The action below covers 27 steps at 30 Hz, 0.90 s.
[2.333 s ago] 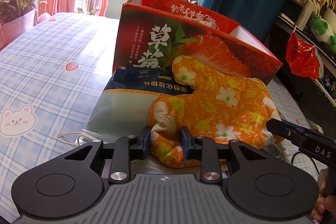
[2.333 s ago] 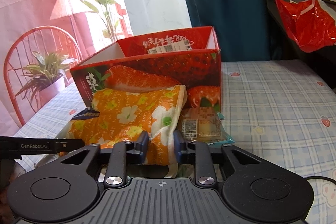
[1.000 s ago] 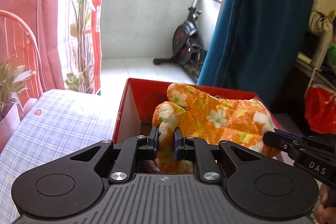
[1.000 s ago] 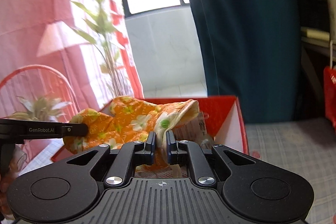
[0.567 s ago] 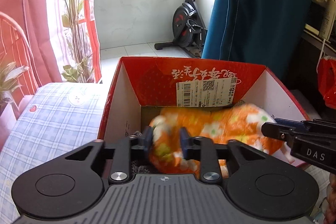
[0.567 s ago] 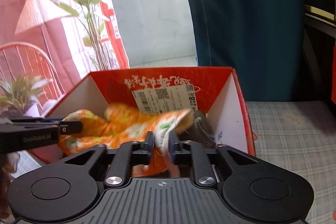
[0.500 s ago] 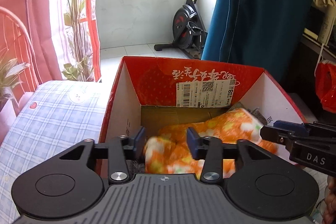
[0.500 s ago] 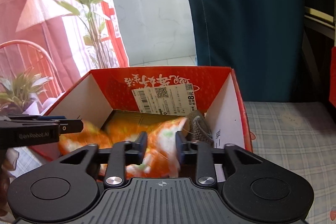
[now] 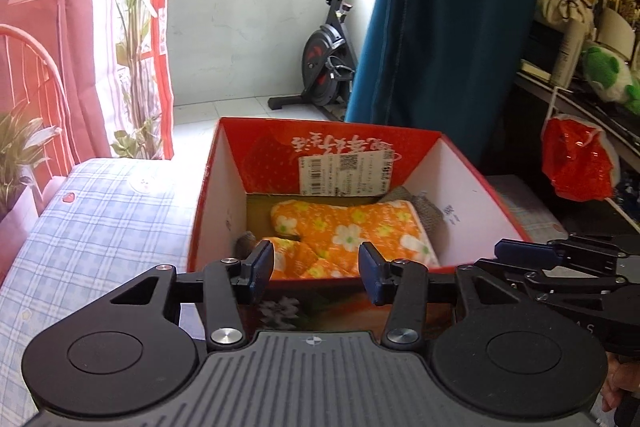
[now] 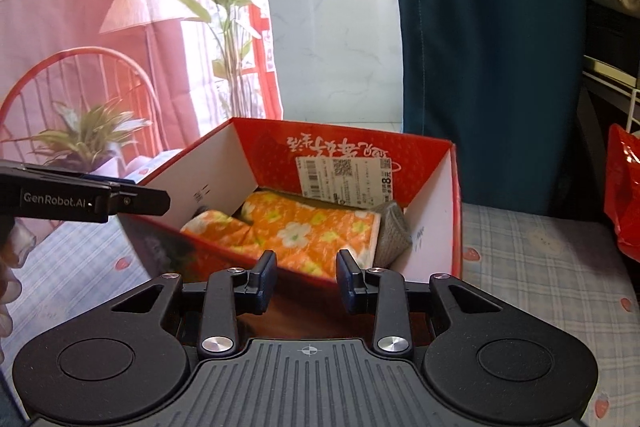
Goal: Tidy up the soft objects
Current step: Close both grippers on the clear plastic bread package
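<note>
Ahead of both sets of fingers: red strawberry-print box (image 9: 224,187), open at the top, sitting on the blue checked tablecloth (image 9: 100,227). Orange floral mitt (image 9: 352,231) lies flat on the box floor, past the near wall and beyond the fingertips in both wrist views.

Left gripper (image 9: 316,275): fingers spread wide, nothing between them. Tips at the near rim of the box, apart from the mitt. Through the gap between the fingers the near wall and the mitt's lower edge are visible.

Right gripper (image 10: 307,279): fingers also spread, nothing held. Tips just short of the near rim; mitt (image 10: 304,231) lies beyond them inside the box.

Grey knitted item (image 10: 394,235) sits to the right of the mitt, touching its cuff end and leaning against the right inner wall. White shipping label (image 10: 344,179) is stuck on the far inner wall, above the mitt. A small dark object at the left inner corner, seen from the left wrist, cannot be identified.
</note>
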Available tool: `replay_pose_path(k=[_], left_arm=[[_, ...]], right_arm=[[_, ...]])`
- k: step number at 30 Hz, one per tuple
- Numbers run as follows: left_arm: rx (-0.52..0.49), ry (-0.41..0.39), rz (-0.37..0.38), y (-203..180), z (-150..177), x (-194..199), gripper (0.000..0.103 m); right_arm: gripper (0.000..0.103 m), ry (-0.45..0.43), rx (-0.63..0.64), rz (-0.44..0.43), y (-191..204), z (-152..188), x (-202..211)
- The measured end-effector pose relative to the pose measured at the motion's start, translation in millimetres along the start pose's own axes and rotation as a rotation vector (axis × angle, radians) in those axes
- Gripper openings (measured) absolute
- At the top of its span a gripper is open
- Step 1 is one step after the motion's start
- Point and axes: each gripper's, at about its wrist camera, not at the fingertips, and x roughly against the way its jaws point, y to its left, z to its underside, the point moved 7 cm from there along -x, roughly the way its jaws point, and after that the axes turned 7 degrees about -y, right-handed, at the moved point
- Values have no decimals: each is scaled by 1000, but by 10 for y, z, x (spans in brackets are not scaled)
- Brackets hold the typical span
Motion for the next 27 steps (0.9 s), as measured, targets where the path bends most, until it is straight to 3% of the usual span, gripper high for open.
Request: replay_pose_path(k=[10, 16, 19, 22, 27], left_arm=[[11, 95, 135, -525, 458, 59, 49], [44, 184, 194, -711, 764, -141, 49], [79, 222, 222, -751, 882, -245, 49], [84, 252, 238, -811, 968, -352, 49], [141, 296, 274, -887, 1076, -509, 49]], right_arm=[[37, 75, 29, 26, -316, 450, 432], [40, 137, -18, 12, -490, 843, 412], [54, 167, 19, -34, -416, 1016, 395], [54, 167, 74, -43, -346, 1108, 382], [56, 159, 28, -63, -410, 1133, 311]])
